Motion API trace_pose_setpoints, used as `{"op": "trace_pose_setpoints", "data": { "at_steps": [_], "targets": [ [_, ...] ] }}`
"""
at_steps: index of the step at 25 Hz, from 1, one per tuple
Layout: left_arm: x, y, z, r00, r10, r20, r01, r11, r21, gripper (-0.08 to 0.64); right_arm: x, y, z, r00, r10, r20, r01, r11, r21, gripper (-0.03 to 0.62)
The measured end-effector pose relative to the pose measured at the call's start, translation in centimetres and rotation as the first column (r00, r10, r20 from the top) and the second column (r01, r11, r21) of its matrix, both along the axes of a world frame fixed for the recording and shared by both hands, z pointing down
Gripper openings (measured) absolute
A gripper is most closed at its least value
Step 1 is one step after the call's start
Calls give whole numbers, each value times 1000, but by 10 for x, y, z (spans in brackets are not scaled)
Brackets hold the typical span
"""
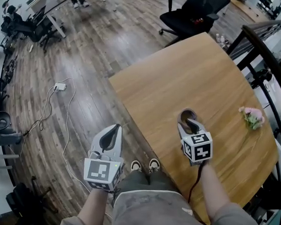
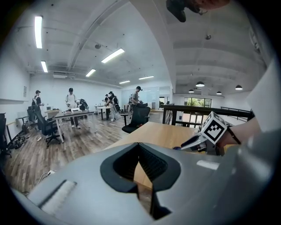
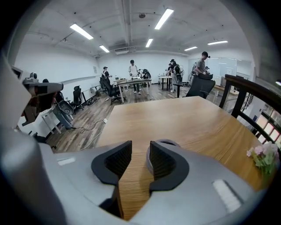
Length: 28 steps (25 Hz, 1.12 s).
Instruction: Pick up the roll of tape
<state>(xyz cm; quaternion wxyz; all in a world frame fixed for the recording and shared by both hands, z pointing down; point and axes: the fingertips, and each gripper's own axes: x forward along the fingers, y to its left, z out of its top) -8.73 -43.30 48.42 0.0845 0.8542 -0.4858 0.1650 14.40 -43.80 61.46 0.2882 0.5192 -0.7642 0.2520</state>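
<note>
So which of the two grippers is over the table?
The right gripper, by the tape on the table; the left gripper hangs over the floor, off the table's edge.

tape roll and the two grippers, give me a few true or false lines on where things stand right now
1. The roll of tape lies flat on the wooden table. True.
2. The right gripper is shut on the tape. False: its jaws stand apart over bare table, with the tape just ahead of one jaw.
3. The left gripper hangs over the table. False: it is over the floor, beside the table's edge.
4. The left gripper's jaws are together, holding nothing. True.
5. Pink flowers lie on the table. True.
</note>
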Motion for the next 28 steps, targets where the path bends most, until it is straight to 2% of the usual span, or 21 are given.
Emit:
{"op": "trace_pose_setpoints", "data": {
  "at_steps": [9,15,20,21,25,28],
  "targets": [
    [0,-4,60,1000,5,-26,-6,998,-60,2,0,-12,44,1000,5,-10,-5,1000,-13,112],
    [-1,-7,69,1000,10,-20,-11,998,-60,2,7,-16,63,991,-3,-135,-3,999,-49,110],
    [-4,-5,70,1000,12,-20,-13,999,-52,2,7,-21,73,983,-19,-183,8,998,-58,94],
    [-5,-4,70,1000,12,-20,-13,999,-53,2,8,-22,73,983,-21,-182,10,998,-60,60],
    [-6,-4,62,1000,9,-19,-10,999,-52,2,5,-19,67,991,-39,-129,29,996,-79,55],
    [-9,-4,50,1000,9,-21,-10,999,-47,2,-3,-14,47,995,-33,-91,28,998,-55,55]
  ]
}}
